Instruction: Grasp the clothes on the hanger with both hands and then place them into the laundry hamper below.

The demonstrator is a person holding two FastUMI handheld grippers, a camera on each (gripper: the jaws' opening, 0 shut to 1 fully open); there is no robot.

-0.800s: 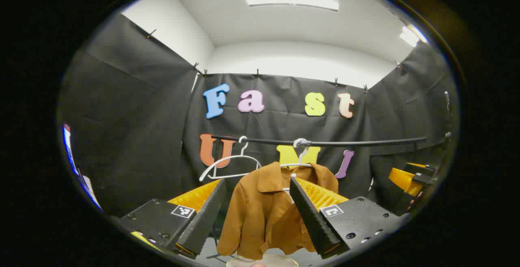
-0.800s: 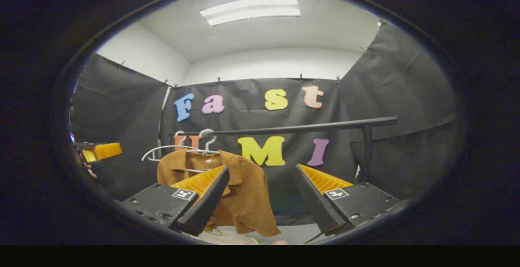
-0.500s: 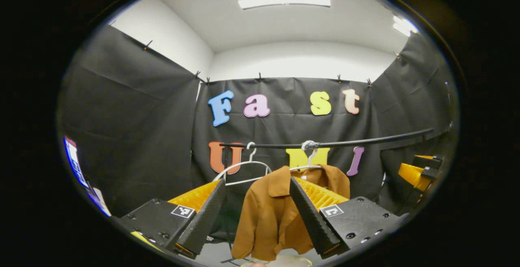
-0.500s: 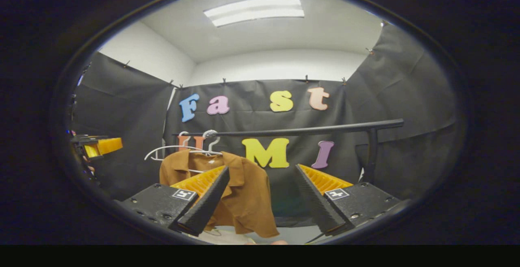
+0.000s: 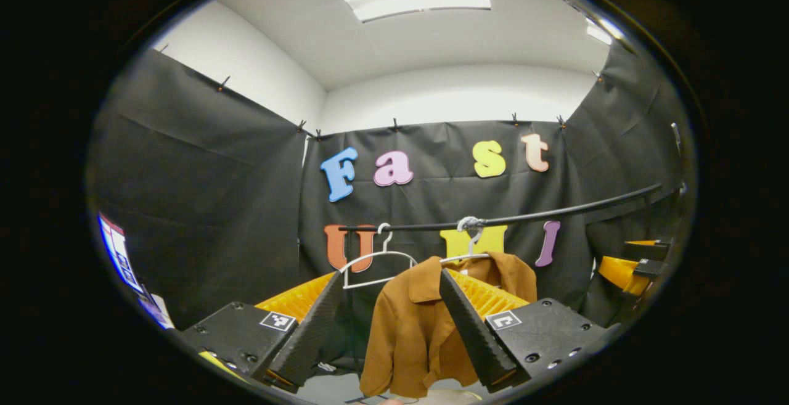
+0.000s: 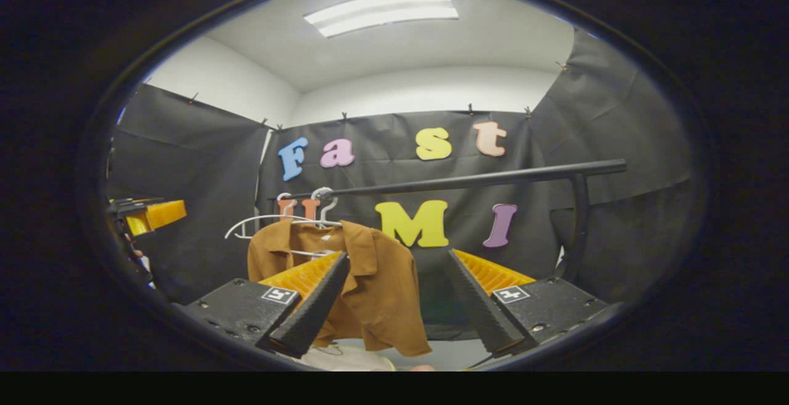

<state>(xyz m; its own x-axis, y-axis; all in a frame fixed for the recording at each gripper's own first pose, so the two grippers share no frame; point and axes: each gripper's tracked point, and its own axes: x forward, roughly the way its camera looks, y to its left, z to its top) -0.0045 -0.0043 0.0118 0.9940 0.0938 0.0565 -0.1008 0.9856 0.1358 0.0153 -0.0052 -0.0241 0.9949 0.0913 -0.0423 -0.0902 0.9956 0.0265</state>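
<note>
A brown shirt [image 5: 407, 331] hangs on a white hanger [image 5: 472, 241] from a black rail [image 5: 555, 211]. In the left gripper view my left gripper [image 5: 391, 275] is open, a short way in front of the shirt, with the collar showing between its fingers. In the right gripper view the shirt [image 6: 382, 294] hangs left of centre behind the left finger. My right gripper [image 6: 397, 257] is open and holds nothing. A pale hamper rim [image 6: 348, 360] peeks in below the shirt. Each gripper shows at the edge of the other's view: the right gripper [image 5: 629, 266], the left gripper [image 6: 148, 215].
An empty white hanger [image 5: 376, 257] hangs on the rail left of the shirt. The rail's upright post [image 6: 576, 226] stands at the right end. Black cloth walls close in the booth on three sides. A bright screen [image 5: 114, 251] sits at the far left.
The shirt has drifted right and lower in the left gripper view. In the right gripper view the rail sits higher and the shirt looks slightly larger. Both grippers stayed open.
</note>
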